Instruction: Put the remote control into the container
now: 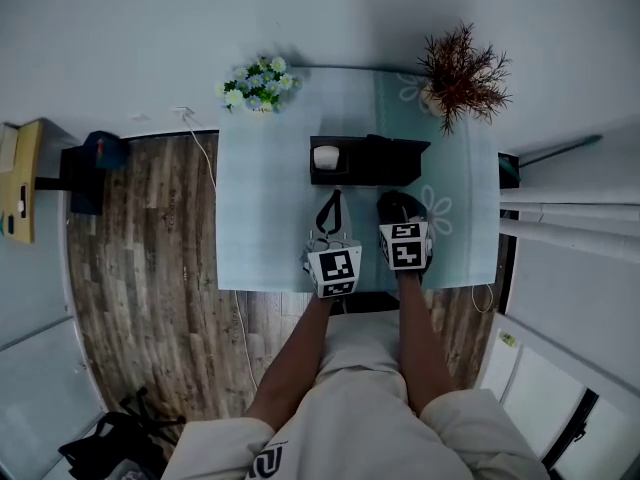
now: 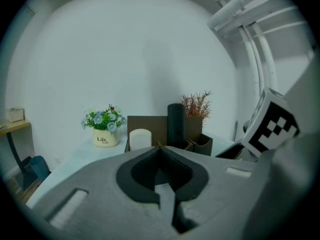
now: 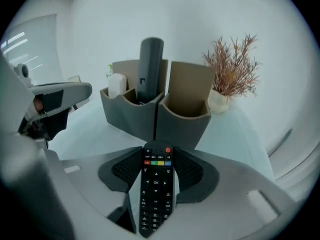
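"Life" twice on the flower pot, "OK" on the remote control

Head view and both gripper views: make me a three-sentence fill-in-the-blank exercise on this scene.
1. The right gripper has the remote control between its jaws, and the remote's power button is ___.
2. The left gripper is ___, with nothing between its jaws.
3. A tall dark remote stands ___ in the container.

Missing words: red; shut; upright

Closed hand-held gripper before brown container, flower pot alongside
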